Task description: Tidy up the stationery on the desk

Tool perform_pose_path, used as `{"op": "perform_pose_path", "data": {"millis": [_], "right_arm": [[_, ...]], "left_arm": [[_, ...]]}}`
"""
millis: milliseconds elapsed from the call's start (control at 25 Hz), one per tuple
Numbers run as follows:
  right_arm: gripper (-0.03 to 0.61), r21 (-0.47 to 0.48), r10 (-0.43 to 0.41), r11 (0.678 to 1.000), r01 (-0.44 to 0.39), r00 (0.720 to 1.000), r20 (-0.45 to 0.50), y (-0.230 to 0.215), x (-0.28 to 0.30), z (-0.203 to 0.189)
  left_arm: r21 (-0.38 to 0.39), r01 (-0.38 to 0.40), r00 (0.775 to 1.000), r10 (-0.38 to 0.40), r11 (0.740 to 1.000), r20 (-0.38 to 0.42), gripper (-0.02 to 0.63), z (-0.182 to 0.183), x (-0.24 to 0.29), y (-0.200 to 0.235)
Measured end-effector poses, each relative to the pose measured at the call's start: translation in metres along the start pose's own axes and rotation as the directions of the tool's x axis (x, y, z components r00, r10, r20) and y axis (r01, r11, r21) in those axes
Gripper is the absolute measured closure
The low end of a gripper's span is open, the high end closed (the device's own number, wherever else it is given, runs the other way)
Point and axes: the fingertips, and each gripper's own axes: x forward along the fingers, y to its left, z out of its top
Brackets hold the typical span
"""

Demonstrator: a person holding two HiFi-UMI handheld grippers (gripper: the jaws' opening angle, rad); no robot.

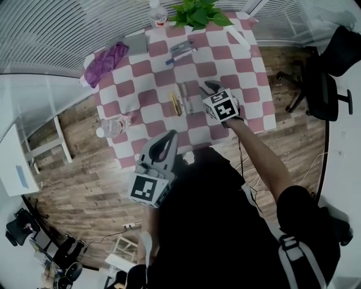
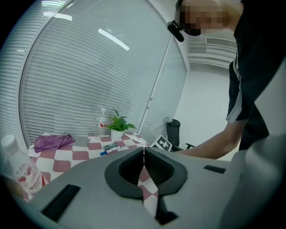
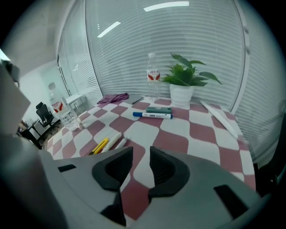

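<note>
On the red-and-white checked table (image 1: 248, 68) lie a yellow utility knife (image 1: 176, 105) and white pens (image 1: 186, 92) side by side, with a blue-capped marker (image 1: 181, 57) and a grey-green case (image 1: 180, 49) farther back. My right gripper (image 1: 207, 88) hovers just right of the pens. Its jaws are open with only tablecloth showing between them (image 3: 140, 167), and the knife (image 3: 100, 146) and pens (image 3: 114, 140) lie to its left, the marker (image 3: 154, 115) ahead. My left gripper (image 1: 168, 137) hangs at the table's near edge, shut and empty (image 2: 144, 162).
A purple cloth (image 1: 107, 61) lies at the far left corner. A potted plant (image 1: 197, 12) and a bottle (image 1: 158, 13) stand at the back. A water bottle (image 1: 115, 125) stands near the left edge. A white strip (image 1: 237, 37) lies at the back right. An office chair (image 1: 321, 84) stands right of the table.
</note>
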Motion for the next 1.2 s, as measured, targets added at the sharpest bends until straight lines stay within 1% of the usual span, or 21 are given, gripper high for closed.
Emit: {"op": "perform_pose_path", "data": {"millis": [80,200,320,440,640,760,880,1080,1200], "right_arm": [[0.428,-0.046,0.007,0.999,-0.006,1.0,0.017,-0.012,0.008,0.017],[0.417,-0.129,0.022,0.991,-0.018,0.999,0.032,-0.025,0.023,0.039],[0.403,-0.225,0.04,0.974,-0.034,0.999,0.024,-0.032,0.038,0.059],[0.385,-0.281,0.05,0.959,-0.042,0.999,0.02,-0.04,0.054,0.075],[0.351,-0.313,0.051,0.949,-0.047,0.999,0.004,-0.065,0.077,0.091],[0.313,-0.326,0.084,0.941,-0.09,0.996,-0.031,-0.071,0.088,0.091],[0.296,-0.335,0.125,0.932,-0.139,0.99,-0.061,-0.073,0.098,0.087],[0.296,-0.307,0.165,0.934,-0.182,0.983,-0.082,-0.075,0.111,0.084],[0.318,-0.298,0.177,0.934,-0.197,0.98,-0.093,-0.073,0.113,0.08]], "left_arm": [[-0.007,-0.018,1.0,0.018,1.0,0.001,0.58,0.001,0.005,0.002],[-0.019,-0.042,0.999,0.042,0.999,0.005,0.58,0.004,0.014,0.005],[-0.029,-0.062,0.998,0.062,0.998,0.004,0.58,0.006,0.022,0.009],[-0.046,-0.085,0.996,0.085,0.995,-0.004,0.58,0.006,0.027,0.011],[-0.056,-0.112,0.994,0.111,0.992,-0.015,0.58,0.008,0.034,0.017],[-0.062,-0.121,0.993,0.119,0.991,-0.025,0.58,0.006,0.036,0.021],[-0.066,-0.126,0.992,0.125,0.99,-0.029,0.58,0.006,0.04,0.024],[-0.066,-0.132,0.991,0.13,0.989,-0.031,0.58,0.01,0.045,0.028],[-0.062,-0.134,0.991,0.132,0.989,-0.029,0.58,0.011,0.047,0.029]]}}
